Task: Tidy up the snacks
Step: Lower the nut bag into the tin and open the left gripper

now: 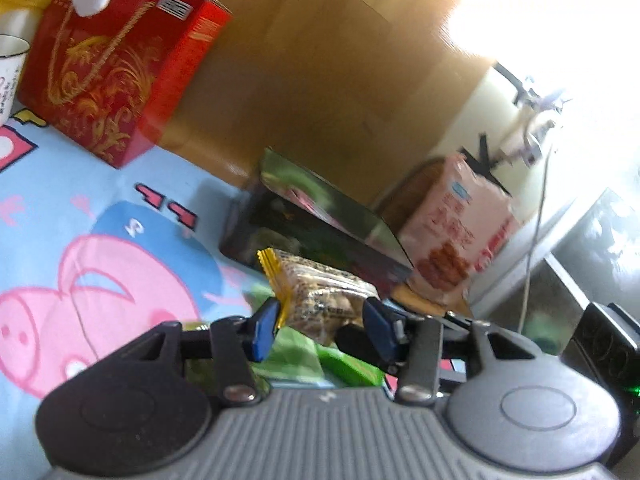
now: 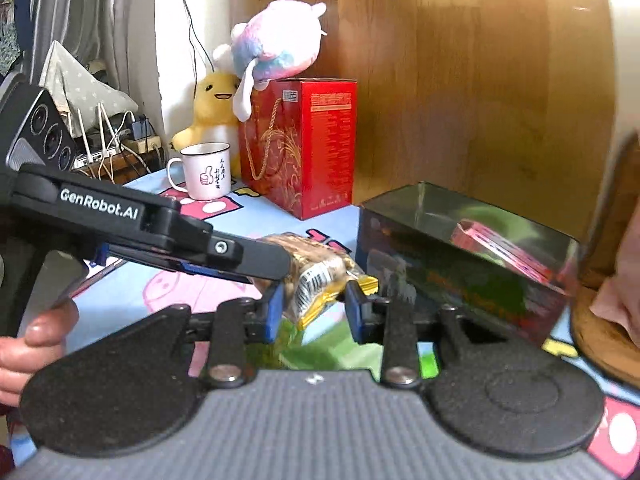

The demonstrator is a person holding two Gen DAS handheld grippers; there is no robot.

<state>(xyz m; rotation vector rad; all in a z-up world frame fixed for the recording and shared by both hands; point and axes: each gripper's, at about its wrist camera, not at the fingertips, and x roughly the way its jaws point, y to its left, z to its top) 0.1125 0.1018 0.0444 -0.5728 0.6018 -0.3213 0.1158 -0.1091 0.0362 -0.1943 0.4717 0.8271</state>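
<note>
A small snack packet (image 1: 320, 296) with gold crimped ends is held above the cartoon tablecloth. My left gripper (image 1: 322, 322) is shut on one end of it. My right gripper (image 2: 314, 308) is shut on its other end, where the packet (image 2: 316, 280) shows a barcode. The left gripper's arm (image 2: 160, 232) crosses the right wrist view from the left. Just beyond stands a dark open box (image 2: 460, 256) with a pink packet (image 2: 504, 252) inside; the box also shows in the left wrist view (image 1: 320, 228). A pink snack bag (image 1: 456, 236) stands to its right.
A red gift box (image 2: 304, 148) with a plush toy (image 2: 276, 40) on it, a yellow plush (image 2: 212, 108) and a white mug (image 2: 204, 172) stand at the back. A wooden panel (image 2: 460, 80) rises behind. A round wooden stand (image 2: 600, 332) is at right. Green packets (image 1: 344, 364) lie below the grippers.
</note>
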